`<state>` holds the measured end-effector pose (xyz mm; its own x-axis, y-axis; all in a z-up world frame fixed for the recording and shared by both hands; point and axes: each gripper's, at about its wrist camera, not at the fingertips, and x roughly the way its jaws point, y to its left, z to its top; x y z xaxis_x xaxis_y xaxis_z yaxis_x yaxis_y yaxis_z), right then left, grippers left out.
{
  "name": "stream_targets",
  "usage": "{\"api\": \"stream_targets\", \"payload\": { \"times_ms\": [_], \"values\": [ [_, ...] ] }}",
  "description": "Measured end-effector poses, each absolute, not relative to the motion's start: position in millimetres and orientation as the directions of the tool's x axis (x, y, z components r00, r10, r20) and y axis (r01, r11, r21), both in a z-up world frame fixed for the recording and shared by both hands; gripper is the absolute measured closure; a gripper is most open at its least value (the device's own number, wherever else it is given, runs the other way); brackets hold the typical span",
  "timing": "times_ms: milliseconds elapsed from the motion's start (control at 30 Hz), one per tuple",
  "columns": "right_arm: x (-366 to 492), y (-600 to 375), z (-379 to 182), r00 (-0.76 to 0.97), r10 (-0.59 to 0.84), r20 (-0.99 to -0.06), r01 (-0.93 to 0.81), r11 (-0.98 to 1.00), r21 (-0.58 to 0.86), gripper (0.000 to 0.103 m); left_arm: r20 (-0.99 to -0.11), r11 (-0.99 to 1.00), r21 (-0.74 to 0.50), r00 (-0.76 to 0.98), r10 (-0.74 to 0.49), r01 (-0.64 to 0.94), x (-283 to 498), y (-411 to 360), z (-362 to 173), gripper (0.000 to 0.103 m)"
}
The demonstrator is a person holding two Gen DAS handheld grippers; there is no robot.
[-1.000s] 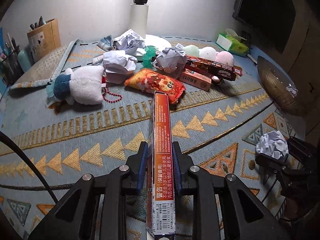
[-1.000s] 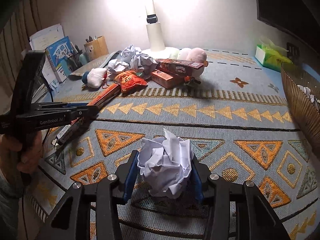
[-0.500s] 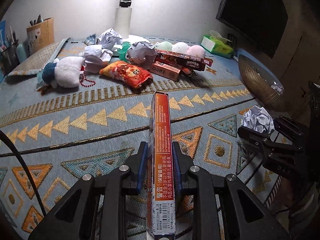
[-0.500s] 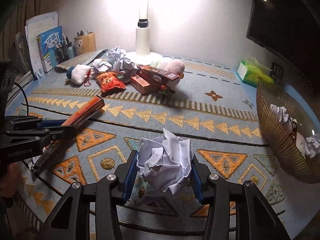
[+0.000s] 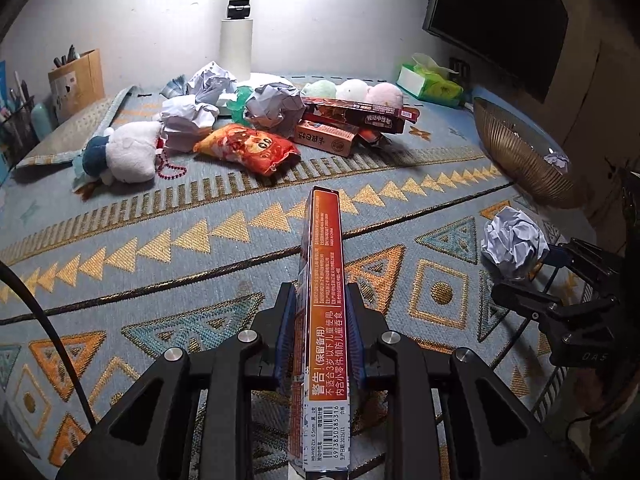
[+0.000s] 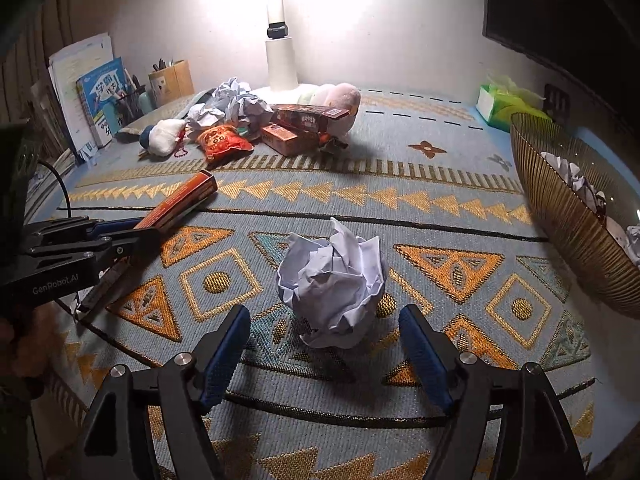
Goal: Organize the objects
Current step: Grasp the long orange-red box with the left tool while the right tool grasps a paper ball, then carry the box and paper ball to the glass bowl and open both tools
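My right hand-held gripper (image 6: 324,354) is opening around the paper ball (image 6: 332,288), pads clear. My left hand-held gripper (image 5: 320,328) is clamping the pen box (image 5: 325,300); I should be releasing over the basket (image 6: 560,208).

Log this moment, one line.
left gripper: shut on long orange box | right gripper: jaws opening, crumpled white paper ball between, pads clear

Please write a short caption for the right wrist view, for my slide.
Right gripper, jaws opening, clear of a crumpled paper ball on the patterned tablecloth; left gripper holds a long orange box.
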<state>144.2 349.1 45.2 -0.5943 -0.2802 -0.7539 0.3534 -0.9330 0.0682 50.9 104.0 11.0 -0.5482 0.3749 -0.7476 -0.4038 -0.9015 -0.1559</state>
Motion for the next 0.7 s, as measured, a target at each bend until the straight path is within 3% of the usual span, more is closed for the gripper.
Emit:
{"api": "stream_targets", "payload": {
  "times_ms": [33,100,333,367,400,433,700],
  "values": [
    [141.9,349.4,44.8,-0.591,-0.292,-0.752,0.346,-0.934,0.091,0.028,-0.746,-0.900,-0.163,-0.546,0.381,-0.405,50.9,103.7,10.8,0.081],
    [139.6,347.8,43.3,-0.580,-0.323,-0.748,0.340,-0.930,0.137,0.031,-0.739,-0.887,-0.187,-0.535,0.410,-0.422,52.9,102.9,10.9,0.070],
    [142.5,341.2,42.6,-0.609,-0.302,-0.734,0.326,-0.938,0.116,0.041,-0.755,-0.898,-0.045,-0.574,0.317,-0.437,63.7,120.6,9.2,0.067],
    [141.9,343.4,43.2,-0.612,-0.302,-0.731,0.317,-0.940,0.122,0.044,-0.755,-0.898,-0.026,-0.580,0.306,-0.440,64.7,122.5,8.9,0.068],
    [141.5,345.3,43.9,-0.614,-0.305,-0.728,0.310,-0.941,0.132,0.058,-0.753,-0.898,-0.015,-0.586,0.299,-0.439,65.7,123.9,9.1,0.073],
    [140.7,347.9,44.7,-0.611,-0.315,-0.727,0.307,-0.940,0.150,0.061,-0.750,-0.901,-0.008,-0.593,0.293,-0.434,66.4,124.0,9.5,0.080],
    [155.0,381.0,78.9,-0.667,-0.352,-0.657,0.299,-0.934,0.197,0.061,-0.711,-0.883,-0.115,-0.584,0.392,-0.454,74.5,127.9,37.6,0.083]
  ]
}}
